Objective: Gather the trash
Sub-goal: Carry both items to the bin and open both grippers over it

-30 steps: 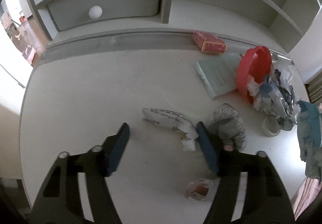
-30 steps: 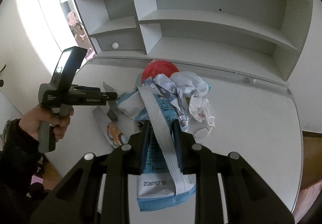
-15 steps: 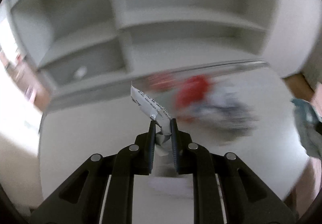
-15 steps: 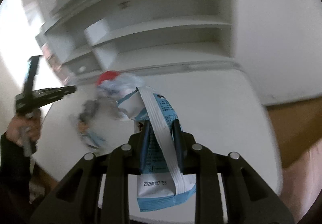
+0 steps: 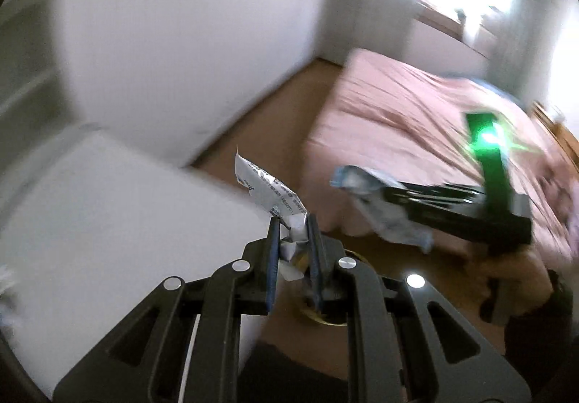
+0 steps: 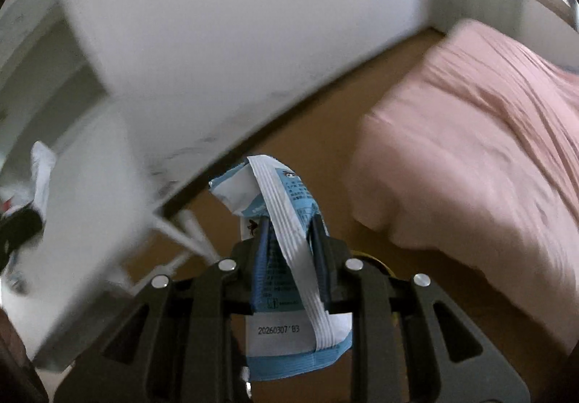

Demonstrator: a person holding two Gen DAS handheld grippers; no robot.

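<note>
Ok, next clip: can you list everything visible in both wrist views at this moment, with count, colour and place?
silver wrapper: 1, silver-white with print, clamped in the left gripper
blue packet: 1, blue and white, clamped in the right gripper
desk: 1, white, left of both views
bed: 1, pink cover, right side
floor: brown, between desk and bed
wall: white, behind
gold-rimmed round thing: 1, below the grippers, mostly hidden
left gripper: black, shut
right gripper: black, shut
right hand: blurred, gripping the handle

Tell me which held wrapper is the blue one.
The blue and white packet with a printed date code, clamped in the right gripper. The left gripper holds a silvery-white printed wrapper instead.
</note>
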